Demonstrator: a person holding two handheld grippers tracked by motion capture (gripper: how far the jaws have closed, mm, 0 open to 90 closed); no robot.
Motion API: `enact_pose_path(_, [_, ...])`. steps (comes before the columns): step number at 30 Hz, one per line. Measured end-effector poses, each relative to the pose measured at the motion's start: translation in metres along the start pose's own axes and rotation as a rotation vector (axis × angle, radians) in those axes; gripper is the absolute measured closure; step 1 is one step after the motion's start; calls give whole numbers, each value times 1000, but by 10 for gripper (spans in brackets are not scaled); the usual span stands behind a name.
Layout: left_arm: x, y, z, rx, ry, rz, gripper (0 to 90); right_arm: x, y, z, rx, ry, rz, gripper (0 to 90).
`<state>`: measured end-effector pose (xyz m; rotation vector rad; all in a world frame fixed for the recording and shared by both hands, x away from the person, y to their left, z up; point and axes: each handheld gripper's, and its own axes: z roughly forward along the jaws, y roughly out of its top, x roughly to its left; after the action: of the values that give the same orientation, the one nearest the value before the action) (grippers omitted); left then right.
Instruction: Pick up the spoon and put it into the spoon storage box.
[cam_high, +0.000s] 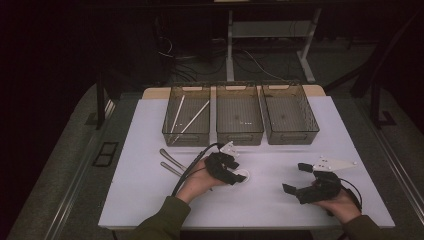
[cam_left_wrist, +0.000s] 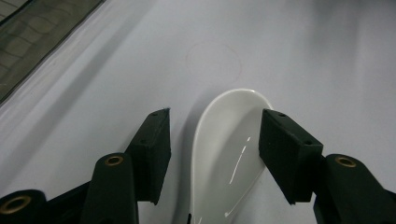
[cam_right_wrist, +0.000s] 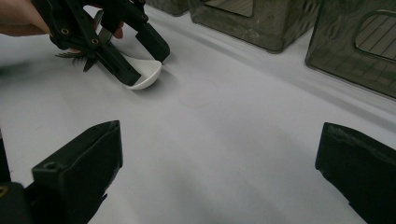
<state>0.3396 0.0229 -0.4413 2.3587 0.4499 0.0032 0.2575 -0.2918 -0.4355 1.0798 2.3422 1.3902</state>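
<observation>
Left gripper (cam_high: 235, 176): low over the table, jaws about half apart, straddling the white ceramic spoon (cam_left_wrist: 229, 154); right pad touching the bowl's rim in the left gripper view, left pad standing just off it; no firm clamp visible.
Spoon: flat on the white table (cam_high: 280, 200), near the middle, bowl pointing away from the left hand (cam_high: 197, 182); in the right gripper view, bowl (cam_right_wrist: 142, 74) poking out between the two black jaws.
Right gripper (cam_high: 295, 177): held above the table's right side, jaws spread wide, nothing between them; well apart from the spoon.
Right hand (cam_high: 342, 202): wrapped around the gripper's body, cable trailing behind.
Bins: three dark see-through bins in a row at the table's far edge; left bin (cam_high: 186, 116) holding two pale chopsticks (cam_high: 192, 117); middle bin (cam_high: 239, 115) and right bin (cam_high: 290, 114) contents not discernible.
Metal utensils (cam_high: 170, 162): two handles lying on the table, just left of the left hand.
</observation>
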Motion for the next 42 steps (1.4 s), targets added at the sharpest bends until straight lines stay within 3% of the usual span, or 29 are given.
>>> enact_pose_path(1, [-2, 0, 2, -23, 4, -29, 427, 0, 0, 0, 0, 0, -1, 8])
enact_pose_path(2, [-3, 0, 2, -15, 2, -29, 427, 0, 0, 0, -1, 0, -1, 8])
enact_pose_path(3, [-2, 0, 1, 3, -1, -2, 427, 0, 0, 0, 0, 0, -1, 8])
enact_pose_path(4, [-5, -1, 2, -11, 0, -33, 427, 0, 0, 0, 0, -1, 0, 8])
enact_pose_path(5, [-4, -1, 2, -6, 1, -10, 427, 0, 0, 0, 0, -1, 0, 8])
enact_pose_path(6, [-3, -1, 0, 31, -3, 18, 427, 0, 0, 0, 0, -1, 1, 8])
enact_pose_path(7, [-6, -1, 3, 1, 2, -14, 427, 0, 0, 0, 0, -1, 0, 8])
enact_pose_path(8, [-6, -1, 1, 21, 3, 11, 426, 0, 0, 0, 1, -1, -2, 8])
enact_pose_path(9, [-7, -1, 3, -2, 7, -10, 426, 0, 0, 0, 1, -1, -2, 8])
enact_pose_path(10, [-7, -1, 3, 5, 8, 13, 426, 0, 0, 0, 0, -1, -3, 8])
enact_pose_path(11, [-8, -1, 3, 0, 12, 8, 427, 0, 0, 0, 0, -1, -2, 8])
enact_pose_path(12, [-6, -1, 1, 26, 9, 38, 427, 0, 0, 0, 1, -1, -1, 8])
enact_pose_path(14, [-9, -1, 3, 3, 19, 18, 431, 0, 0, 0, 1, -2, -2, 8])
enact_pose_path(16, [-10, -1, 3, 15, 21, 41, 443, 0, 0, 0, 0, -1, -5, 8])
enact_pose_path(17, [-8, 0, 1, 44, 18, 77, 452, 0, 0, 0, 1, -1, -5, 8])
enact_pose_path(19, [-11, -1, 2, 25, 12, 62, 473, 0, 0, -1, 1, -2, -2, 8])
enact_pose_path(20, [-10, 0, 1, 40, 7, 81, 490, 0, 0, -1, 1, -2, -2, 8])
enact_pose_path(22, [-12, 0, 2, 27, -1, 77, 509, 0, 0, 0, 1, -1, -4, 8])
enact_pose_path(24, [-12, 0, 1, 46, -14, 104, 545, 0, 0, 0, 2, -2, -5, 8])
enact_pose_path(26, [-14, 0, 2, 37, -28, 104, 585, 0, 0, 0, 8, -1, -5, 8])
enact_pose_path(29, [-16, 1, 2, 57, -17, 143, 592, 0, 0, 0, 9, -2, -6, 8])
enact_pose_path(30, [-16, 1, 2, 61, -15, 147, 593, 0, 0, 0, 9, -2, -5, 8])
enact_pose_path(31, [-18, 0, 4, 37, -12, 121, 595, 0, 0, 0, 10, -2, -5, 8])
enact_pose_path(36, [-17, 0, 2, 56, -15, 157, 613, 0, 0, 0, 10, -2, -4, 8])
enact_pose_path(37, [-19, 0, 3, 39, -11, 141, 617, 0, 0, 0, 10, -1, -4, 8])
enact_pose_path(40, [-17, 1, 1, 69, -11, 181, 627, 0, 0, 0, 10, -1, -5, 8])
enact_pose_path(41, [-20, 0, 3, 40, -8, 152, 629, 0, 0, 0, 12, -2, -4, 8])
enact_pose_path(42, [-20, 0, 2, 44, -7, 160, 631, 0, 0, 0, 12, -2, -4, 8])
